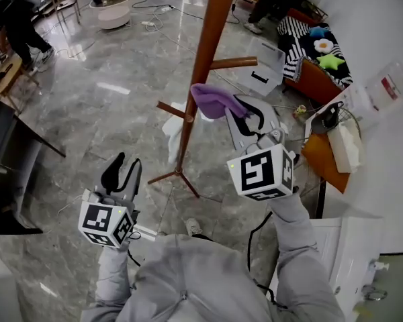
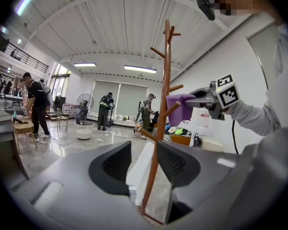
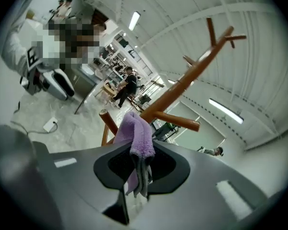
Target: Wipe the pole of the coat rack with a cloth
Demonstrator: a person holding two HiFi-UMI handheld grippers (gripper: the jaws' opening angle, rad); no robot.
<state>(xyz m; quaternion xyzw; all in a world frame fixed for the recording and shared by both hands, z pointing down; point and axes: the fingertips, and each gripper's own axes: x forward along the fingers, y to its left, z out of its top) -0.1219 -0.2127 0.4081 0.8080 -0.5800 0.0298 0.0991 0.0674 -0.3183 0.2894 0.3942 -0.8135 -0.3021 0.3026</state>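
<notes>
while tight on cloth (image 3: 136,131), right fingers (image 3: 169,167)

the floor (image 1: 121,106) is of glossy grey marble tiles, and a white wall (image 1: 369,25) closes the room on the right. above is a white arched ceiling (image 2: 125,13) with long strip lamps (image 2: 140,69), and at the far end there are wide windows (image 2: 119,97) with pale blinds, behind a standing fan (image 2: 85,102). a low round table (image 1: 114,9) stands far off, a sofa (image 1: 297,35) with a black and white striped cover is beside the wall, and a dark table (image 1: 3,173) is at the left edge.
</notes>
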